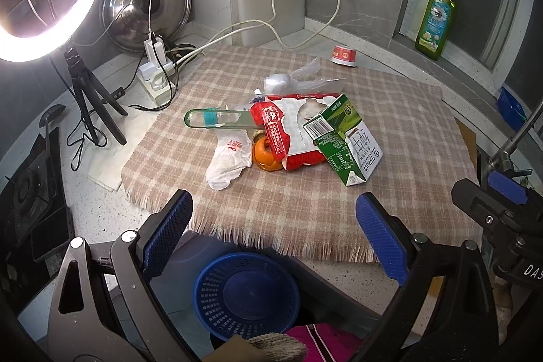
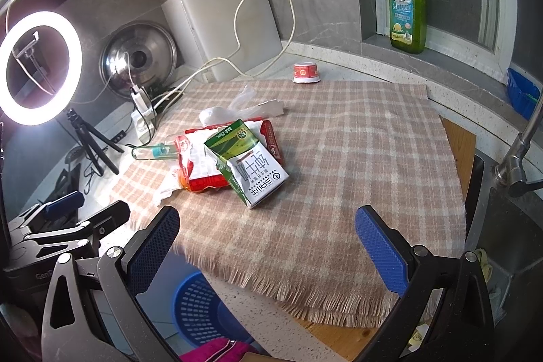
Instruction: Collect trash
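Spread wide and empty, the left gripper [image 1: 271, 233] hangs over the fringed near edge of the checked cloth [image 1: 390, 131], with the blue basket [image 1: 246, 294] below the counter edge. Mid-cloth sits the trash pile: green milk carton [image 1: 346, 141] leaning on the red-and-white wrapper [image 1: 292, 131], orange peel [image 1: 266, 155] tucked beneath it.

Over to the right wrist view: the right gripper [image 2: 268, 243] also gapes wide, holding nothing, short of the green milk carton [image 2: 249, 162]. A small red cup [image 2: 306, 72] stands well apart at the cloth's far edge.
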A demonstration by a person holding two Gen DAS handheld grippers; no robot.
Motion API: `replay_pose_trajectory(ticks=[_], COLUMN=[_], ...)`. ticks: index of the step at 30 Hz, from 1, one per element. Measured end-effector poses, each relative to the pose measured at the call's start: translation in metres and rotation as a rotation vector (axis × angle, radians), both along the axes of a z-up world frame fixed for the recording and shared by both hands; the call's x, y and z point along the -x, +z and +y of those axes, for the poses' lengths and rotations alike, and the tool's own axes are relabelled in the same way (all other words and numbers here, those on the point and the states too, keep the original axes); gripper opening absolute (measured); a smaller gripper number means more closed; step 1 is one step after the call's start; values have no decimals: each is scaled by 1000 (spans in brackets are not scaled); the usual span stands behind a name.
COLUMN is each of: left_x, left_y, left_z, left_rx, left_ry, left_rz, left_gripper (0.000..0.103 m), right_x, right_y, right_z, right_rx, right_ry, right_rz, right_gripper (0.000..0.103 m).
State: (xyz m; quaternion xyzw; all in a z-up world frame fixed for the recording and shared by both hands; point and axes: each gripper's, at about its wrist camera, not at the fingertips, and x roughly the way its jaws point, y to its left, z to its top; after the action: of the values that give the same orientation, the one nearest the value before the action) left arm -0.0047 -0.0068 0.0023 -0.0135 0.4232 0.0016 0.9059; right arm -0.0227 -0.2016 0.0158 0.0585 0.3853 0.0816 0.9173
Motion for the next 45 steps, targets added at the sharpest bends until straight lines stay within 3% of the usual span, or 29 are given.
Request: replay_pose_trajectory(ticks=[25,35,45], left_x=[1,7,-12], left_y=[0,-15,-33], left_z=[-2,-3,26], left_rx=[4,5,9], left_ry=[1,14,28], left_rz=[5,21,76], left_gripper=[99,99,99], right_x=[2,-1,-19], right_y=[-3,-6,-21], right_z=[-2,-2,-1], right_rx=[-14,-23,-38], right_ry=[-6,0,62], right_rz=[17,27,42], right_gripper=[102,102,102])
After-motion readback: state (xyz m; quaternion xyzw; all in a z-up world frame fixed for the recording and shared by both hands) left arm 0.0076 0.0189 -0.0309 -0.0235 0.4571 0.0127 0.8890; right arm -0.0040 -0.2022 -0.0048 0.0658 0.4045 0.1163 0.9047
